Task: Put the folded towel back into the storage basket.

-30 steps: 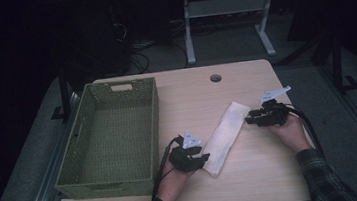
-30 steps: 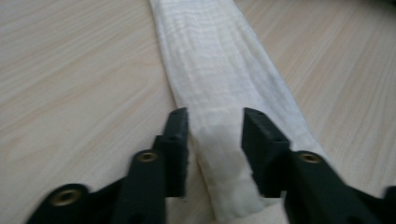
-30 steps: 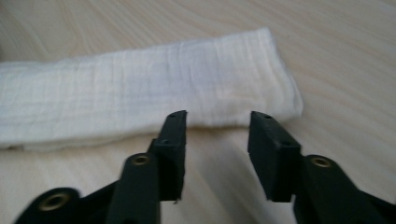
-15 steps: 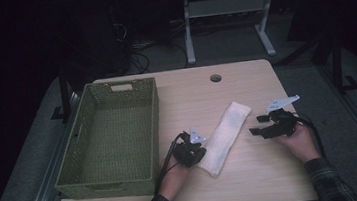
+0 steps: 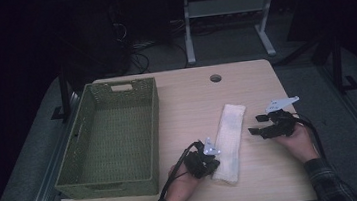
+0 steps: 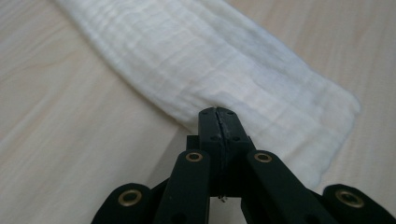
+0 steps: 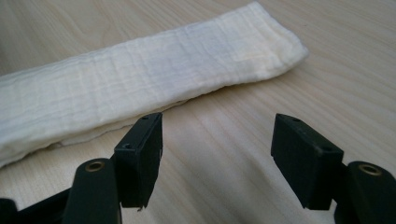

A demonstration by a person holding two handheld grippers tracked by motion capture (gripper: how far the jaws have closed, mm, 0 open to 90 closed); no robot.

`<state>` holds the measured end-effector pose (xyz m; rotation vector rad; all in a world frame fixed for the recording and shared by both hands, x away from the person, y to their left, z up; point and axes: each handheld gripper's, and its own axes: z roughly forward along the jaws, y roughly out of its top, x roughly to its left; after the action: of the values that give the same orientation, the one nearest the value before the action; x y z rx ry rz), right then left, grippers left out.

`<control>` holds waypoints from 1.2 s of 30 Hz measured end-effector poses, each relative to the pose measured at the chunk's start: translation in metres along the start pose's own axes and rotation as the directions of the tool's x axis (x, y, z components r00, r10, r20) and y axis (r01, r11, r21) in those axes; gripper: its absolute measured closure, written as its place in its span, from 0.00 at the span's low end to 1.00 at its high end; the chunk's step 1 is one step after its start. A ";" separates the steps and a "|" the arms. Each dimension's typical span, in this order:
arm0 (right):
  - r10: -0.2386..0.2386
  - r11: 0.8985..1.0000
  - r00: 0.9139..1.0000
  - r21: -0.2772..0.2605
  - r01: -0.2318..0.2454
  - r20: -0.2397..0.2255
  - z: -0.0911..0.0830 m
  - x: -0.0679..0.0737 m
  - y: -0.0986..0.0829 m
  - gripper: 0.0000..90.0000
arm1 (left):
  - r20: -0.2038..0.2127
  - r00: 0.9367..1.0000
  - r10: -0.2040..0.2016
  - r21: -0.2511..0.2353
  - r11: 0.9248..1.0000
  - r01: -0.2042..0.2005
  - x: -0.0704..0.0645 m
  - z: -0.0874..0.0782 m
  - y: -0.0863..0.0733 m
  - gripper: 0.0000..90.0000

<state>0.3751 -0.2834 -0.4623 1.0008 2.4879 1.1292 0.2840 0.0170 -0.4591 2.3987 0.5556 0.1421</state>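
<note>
Your folded white cloth (image 5: 229, 140) lies flat on the counter (image 5: 186, 99), a long strip running from about 12 o'clock down to 6 o'clock, just right of the counter's middle. Its far end points toward the round hole (image 5: 215, 78) at the counter's 12 o'clock edge.

Your left tongs (image 5: 210, 163) sit at the cloth's near end, on its 9 o'clock side, touching the edge. In the left gripper view the left tongs (image 6: 218, 112) have their jaws pressed flat together, with the tips lying against the cloth (image 6: 219, 70); you cannot tell from the pictures whether any fabric is pinched between them.

Your right tongs (image 5: 255, 125) are at the cloth's 3 o'clock side, about level with its middle, near it but apart, pointing toward it. In the right gripper view the right tongs (image 7: 217, 140) stand with jaws wide apart and bare counter between them, the cloth (image 7: 154, 79) lying just beyond the tips.

The green woven basket (image 5: 152, 128) stands on the counter at 9 o'clock, well apart from the cloth, with its handle slot on the far wall.
</note>
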 end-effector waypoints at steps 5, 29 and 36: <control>0.003 1.000 1.000 -0.007 -0.003 -0.002 0.000 0.000 0.000 0.38 | 0.041 0.999 0.034 -0.001 0.999 -0.034 -0.018 0.006 0.005 0.99; 0.001 1.000 1.000 -0.004 -0.001 0.006 0.001 -0.001 -0.001 0.38 | 0.200 0.965 0.169 -0.053 0.985 -0.161 -0.006 0.011 0.036 0.48; 0.003 1.000 1.000 -0.003 -0.003 0.009 0.001 -0.002 -0.002 0.38 | 0.196 0.951 0.239 -0.055 0.971 -0.233 0.001 0.025 0.052 0.38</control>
<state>0.3762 -0.2852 -0.4639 1.0063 2.4775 1.1263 0.3089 -0.0328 -0.4454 2.4064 0.1700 0.0098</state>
